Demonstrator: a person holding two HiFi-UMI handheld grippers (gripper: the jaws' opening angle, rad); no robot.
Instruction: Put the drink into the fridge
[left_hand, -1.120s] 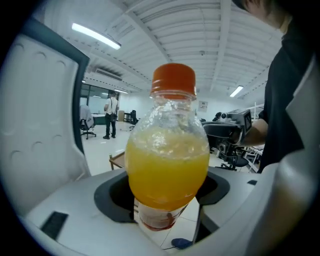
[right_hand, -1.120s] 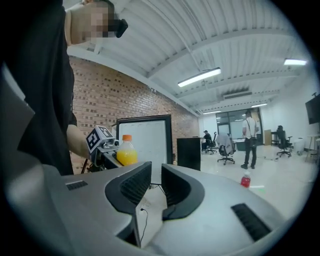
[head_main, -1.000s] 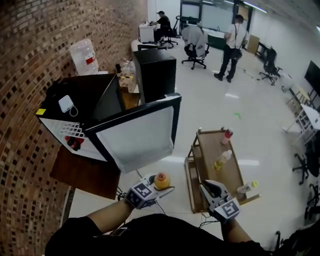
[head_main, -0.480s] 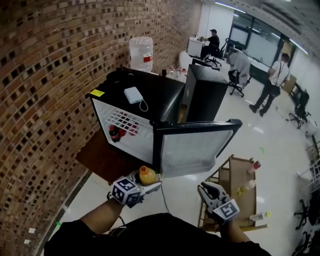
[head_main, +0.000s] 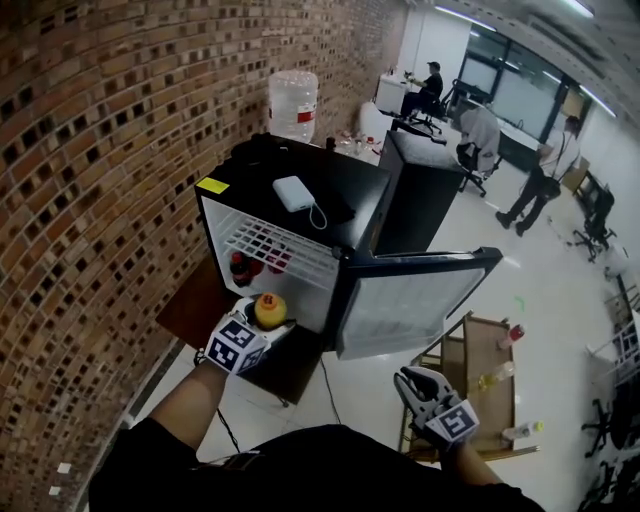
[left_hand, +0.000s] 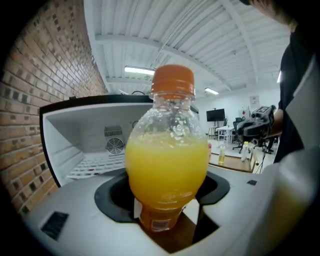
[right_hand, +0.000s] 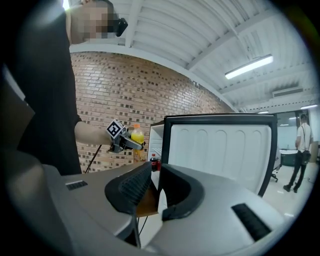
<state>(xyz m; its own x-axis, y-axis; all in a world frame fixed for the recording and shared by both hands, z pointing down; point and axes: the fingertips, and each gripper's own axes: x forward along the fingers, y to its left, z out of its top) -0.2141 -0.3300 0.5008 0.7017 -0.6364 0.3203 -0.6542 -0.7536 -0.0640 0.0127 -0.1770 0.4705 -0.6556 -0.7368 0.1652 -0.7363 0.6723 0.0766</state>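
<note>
The drink is a bottle of orange juice (head_main: 269, 309) with an orange cap. My left gripper (head_main: 262, 325) is shut on it and holds it upright just in front of the open black fridge (head_main: 213, 186), low at the opening. In the left gripper view the bottle (left_hand: 167, 155) fills the middle, gripped low on its body by the left gripper (left_hand: 167, 200), with the white fridge interior (left_hand: 90, 145) behind. My right gripper (head_main: 418, 385) hangs lower right, below the open door (head_main: 420, 300). The right gripper (right_hand: 156, 172) is shut on nothing.
Red-capped bottles (head_main: 240, 266) stand on the fridge's wire shelf. A white power bank (head_main: 297, 193) lies on the fridge top, and a water jug (head_main: 293, 103) stands behind. A brick wall (head_main: 90, 200) runs along the left. A wooden cart (head_main: 468, 362) with bottles stands at the right.
The view has swung left toward the fridge. My left gripper has carried the juice bottle up and forward to the fridge opening. The right gripper has stayed low, shut.
</note>
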